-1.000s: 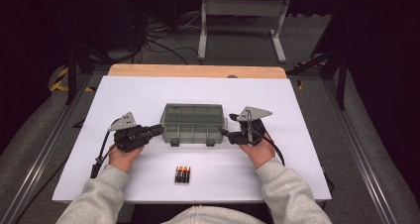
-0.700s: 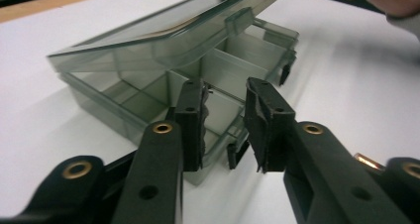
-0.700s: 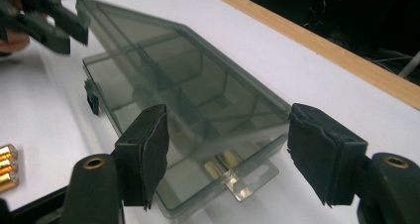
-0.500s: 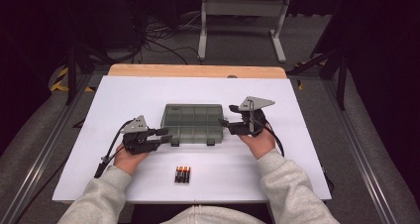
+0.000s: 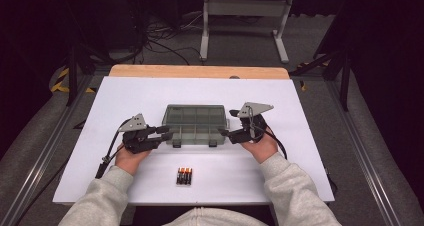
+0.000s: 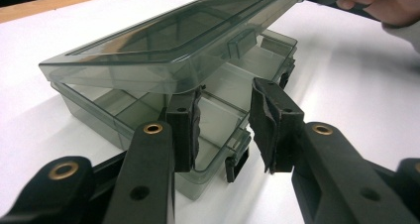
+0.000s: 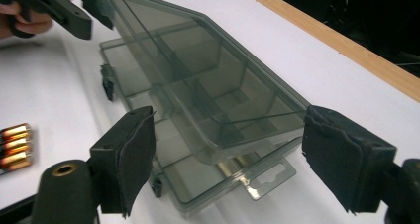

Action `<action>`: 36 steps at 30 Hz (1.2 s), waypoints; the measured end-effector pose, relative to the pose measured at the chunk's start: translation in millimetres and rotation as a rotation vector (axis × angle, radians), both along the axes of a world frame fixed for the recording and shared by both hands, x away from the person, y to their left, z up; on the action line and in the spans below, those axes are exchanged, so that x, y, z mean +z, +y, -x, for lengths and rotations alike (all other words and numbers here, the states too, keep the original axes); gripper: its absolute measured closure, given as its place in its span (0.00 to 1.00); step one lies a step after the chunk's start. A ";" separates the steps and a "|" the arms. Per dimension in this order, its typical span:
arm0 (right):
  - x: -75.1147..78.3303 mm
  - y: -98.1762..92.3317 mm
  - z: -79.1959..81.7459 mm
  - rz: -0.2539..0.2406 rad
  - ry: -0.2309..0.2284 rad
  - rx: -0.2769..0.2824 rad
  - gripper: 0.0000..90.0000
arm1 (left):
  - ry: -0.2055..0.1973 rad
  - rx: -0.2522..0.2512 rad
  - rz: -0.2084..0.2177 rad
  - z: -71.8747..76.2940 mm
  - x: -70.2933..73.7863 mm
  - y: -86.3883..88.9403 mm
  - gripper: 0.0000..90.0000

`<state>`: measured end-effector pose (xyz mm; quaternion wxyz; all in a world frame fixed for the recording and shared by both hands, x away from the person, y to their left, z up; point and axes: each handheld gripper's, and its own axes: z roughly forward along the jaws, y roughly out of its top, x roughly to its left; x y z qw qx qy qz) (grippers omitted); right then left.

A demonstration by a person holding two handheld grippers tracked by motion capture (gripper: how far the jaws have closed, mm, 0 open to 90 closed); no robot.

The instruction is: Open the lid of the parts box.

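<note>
Left hand-held gripper (image 5: pixel 167 132) sits at the near left corner of my smoky clear organizer box (image 5: pixel 195 125); its jaws stand partly apart, astride the front corner of the tray, one pad (image 6: pixel 185 130) against the tray's front wall under the raised lid edge. Jaws have just been opening, corner between them. I cannot tell whether they press on it.

Right hand-held gripper (image 5: pixel 223 132) is at the box's right end, jaws spread wide, just been opening. In the right gripper view the lid's end and the hang tab (image 7: pixel 265 177) lie between the pads, neither pad touching.

Lid (image 6: pixel 168 40) is lifted off the tray at the front, tilted, hinged along the far side. Tray compartments (image 7: pixel 171 135), as far as I can see through the tinted plastic, hold nothing.

Batteries (image 5: pixel 183 176), a small side-by-side pack, lie on the white counter (image 5: pixel 300 116) nearer me than both hand-held grippers, roughly between them, apart from the box.
</note>
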<state>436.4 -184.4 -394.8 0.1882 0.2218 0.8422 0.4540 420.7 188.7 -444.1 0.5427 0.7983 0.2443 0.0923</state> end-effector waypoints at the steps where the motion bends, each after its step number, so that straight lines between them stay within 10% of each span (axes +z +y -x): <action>1: -1.0 1.2 -1.7 0.006 -0.006 -0.012 0.24 | 0.000 0.000 -0.001 0.0 0.0 0.1 0.71; 36: -3.2 10.5 -12.4 0.068 -0.063 -0.050 0.30 | -0.023 0.014 0.000 -0.9 2.0 3.3 0.71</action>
